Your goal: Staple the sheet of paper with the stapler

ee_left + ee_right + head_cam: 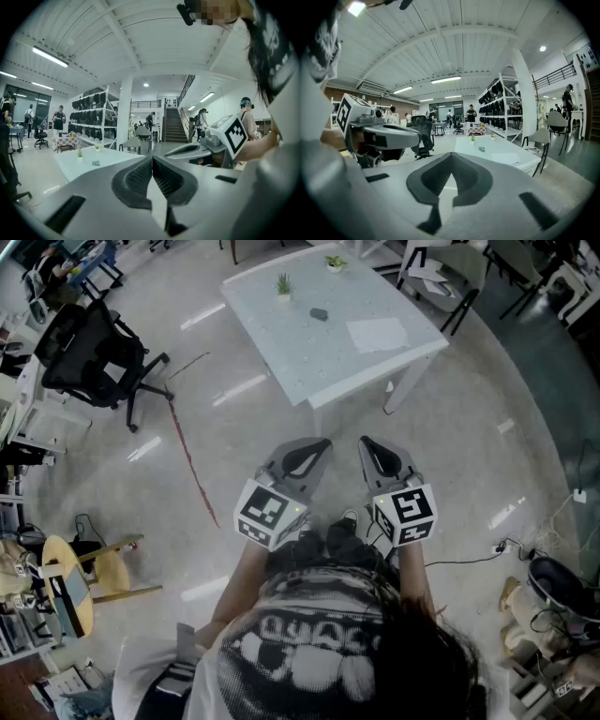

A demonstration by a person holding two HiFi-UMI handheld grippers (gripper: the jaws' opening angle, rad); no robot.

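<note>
our left gripper point(152, 161) and right gripper point(451, 157), ribbed jaws pressed together, empty, square white table point(281, 343), flat sheet of paper point(378, 334), small dark stapler point(320, 314)

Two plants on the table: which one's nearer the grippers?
The spiky plant, left of the stapler; the other plant stands at the table's far edge.

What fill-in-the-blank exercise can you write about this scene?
1. The sheet lies on a white ____.
2. Near the stapler stand ____ small plants.
3. The left gripper and the right gripper hold ____.
4. Their jaws are ____, not open.

Missing words: table; two; nothing; shut.
</note>
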